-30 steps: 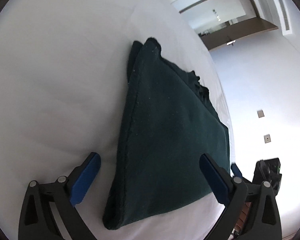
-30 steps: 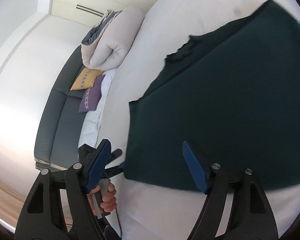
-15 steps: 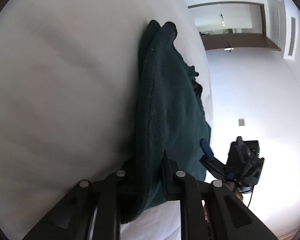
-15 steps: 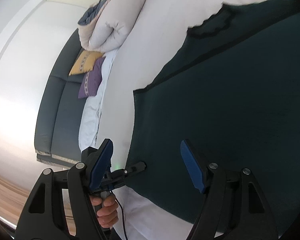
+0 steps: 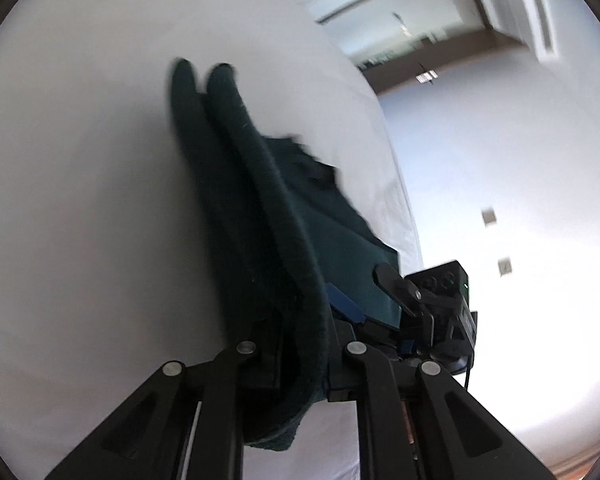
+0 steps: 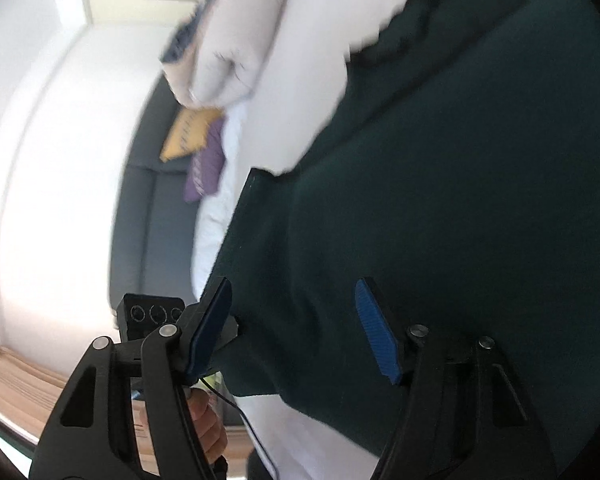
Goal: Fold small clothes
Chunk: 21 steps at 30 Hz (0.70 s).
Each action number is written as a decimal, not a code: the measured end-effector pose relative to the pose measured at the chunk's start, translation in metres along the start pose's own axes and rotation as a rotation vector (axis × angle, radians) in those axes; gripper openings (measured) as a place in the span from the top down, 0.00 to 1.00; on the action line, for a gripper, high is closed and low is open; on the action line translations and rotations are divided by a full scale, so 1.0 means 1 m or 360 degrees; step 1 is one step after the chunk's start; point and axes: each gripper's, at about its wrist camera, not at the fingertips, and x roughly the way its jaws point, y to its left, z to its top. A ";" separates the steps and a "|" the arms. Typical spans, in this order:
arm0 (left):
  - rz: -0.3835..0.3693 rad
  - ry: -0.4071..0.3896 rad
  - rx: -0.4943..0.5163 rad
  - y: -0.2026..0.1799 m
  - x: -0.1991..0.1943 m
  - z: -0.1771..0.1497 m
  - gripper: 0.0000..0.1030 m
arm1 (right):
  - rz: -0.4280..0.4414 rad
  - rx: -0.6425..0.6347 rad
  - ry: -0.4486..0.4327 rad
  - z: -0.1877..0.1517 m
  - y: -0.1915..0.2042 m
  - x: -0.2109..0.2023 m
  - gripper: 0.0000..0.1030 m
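A dark green folded garment (image 5: 260, 216) lies on the white bed (image 5: 80, 200). My left gripper (image 5: 300, 336) is shut on the garment's near folded edge, with the cloth bunched between its black fingers. The garment (image 6: 460, 200) fills most of the right wrist view. My right gripper (image 6: 296, 328) is open, its blue pads (image 6: 376, 332) spread over the garment's near corner. The right gripper also shows in the left wrist view (image 5: 432, 304), beside the cloth's edge.
A rolled white duvet (image 6: 236, 48) lies at the head of the bed. A yellow cushion (image 6: 188, 132) and a purple cushion (image 6: 208, 168) rest on a grey sofa (image 6: 148, 220). The bed edge and wood floor (image 6: 16, 376) lie to the left.
My left gripper went from open around the garment's edge to shut on it and has lifted the edge. My right gripper moved in closer over the corner and stayed open.
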 end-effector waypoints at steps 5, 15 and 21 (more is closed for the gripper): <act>-0.0018 0.0091 0.0250 -0.093 0.062 -0.009 0.88 | 0.0155 0.0166 -0.0195 0.021 -0.031 -0.076 0.24; -0.0215 0.0128 0.0352 -0.132 0.110 -0.044 0.31 | 0.0325 0.0362 -0.0308 0.028 -0.087 -0.151 0.24; -0.0115 0.0093 0.0302 -0.079 0.067 -0.047 0.31 | -0.0025 0.0233 -0.0226 0.032 -0.063 -0.130 0.26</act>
